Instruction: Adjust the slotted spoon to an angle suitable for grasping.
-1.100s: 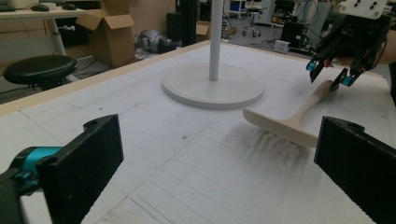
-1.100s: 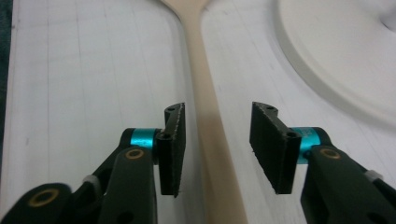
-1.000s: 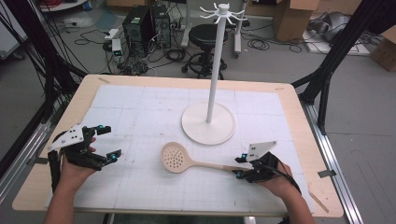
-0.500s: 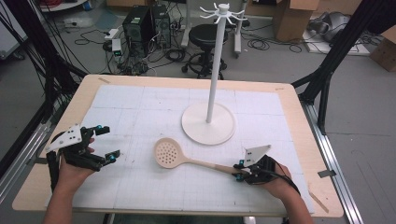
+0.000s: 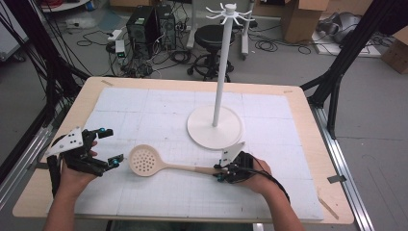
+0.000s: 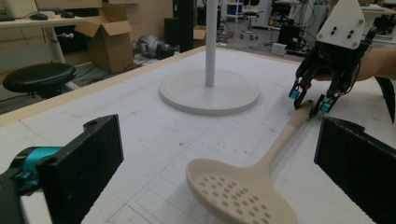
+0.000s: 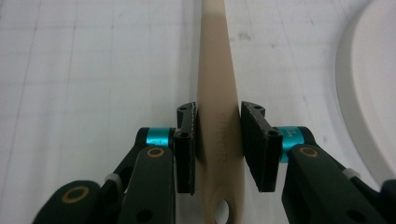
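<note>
**A:** What sits at the centre of the scene?

**B:** One cream plastic slotted spoon (image 5: pixel 163 165) with a round perforated bowl and a long tapered handle. It lies on the white gridded mat (image 5: pixel 159 110), near the front edge of the table. Its long axis runs across the table, bowl toward the person's left, handle toward the right.

**A:** Is anything holding it?

**B:** Yes. The right gripper (image 5: pixel 224 172) has its two black jaws clamped on either side of the handle, just ahead of the hanging hole at its tip. In the right gripper view the pads (image 7: pixel 186 148) press flat on both sides of the handle.

**A:** And the other tool?

**B:** The left gripper (image 5: pixel 107 147) is spread wide and grips nothing. It hovers just beside the spoon's bowl, which lies between and ahead of its jaws in the left gripper view. So the left is nearer the bowl, the right holds the handle end.

**A:** What else is on the table?

**B:** One white utensil stand (image 5: pixel 215 126), a round base with a tall thin pole topped by small hooks. It stands behind the spoon, toward the far side, closer to the right gripper.

**A:** The counts?

**B:** One spoon, one stand, two grippers, one mat, one pale wooden table (image 5: pixel 308 139).
</note>
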